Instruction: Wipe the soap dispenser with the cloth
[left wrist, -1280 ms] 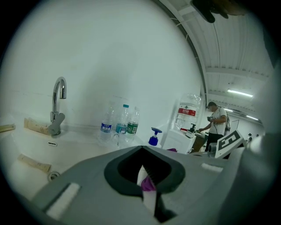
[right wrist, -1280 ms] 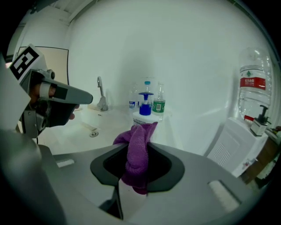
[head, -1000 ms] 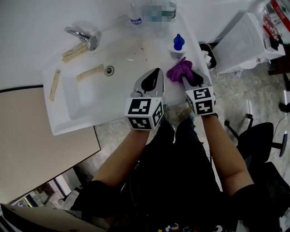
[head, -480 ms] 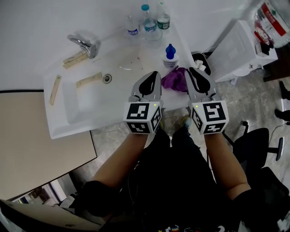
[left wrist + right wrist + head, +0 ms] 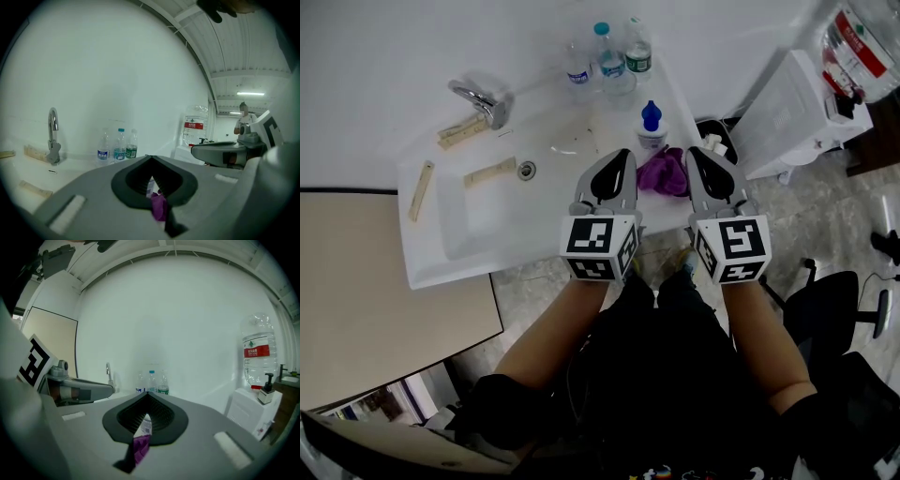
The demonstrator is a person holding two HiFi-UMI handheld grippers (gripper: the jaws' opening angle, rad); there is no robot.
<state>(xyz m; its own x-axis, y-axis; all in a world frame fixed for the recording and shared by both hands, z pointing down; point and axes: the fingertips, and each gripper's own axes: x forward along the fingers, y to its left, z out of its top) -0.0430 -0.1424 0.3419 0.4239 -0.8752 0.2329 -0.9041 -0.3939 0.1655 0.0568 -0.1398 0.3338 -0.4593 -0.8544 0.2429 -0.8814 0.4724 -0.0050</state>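
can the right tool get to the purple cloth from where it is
Probably yes: the purple cloth lies uncovered on the sink beside the right tool, whose shut jaws must open first.

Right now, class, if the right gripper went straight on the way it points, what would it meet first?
Probably the water bottles at the wall; depth is unclear. The right gripper, jaws just closed on nothing, points above the soap dispenser and the cloth, which lie lower.

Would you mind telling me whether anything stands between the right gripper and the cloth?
Nothing visible does. The cloth lies uncovered just left of the right gripper, whose jaws are shut and empty; the dispenser stands behind the cloth, out of the way.
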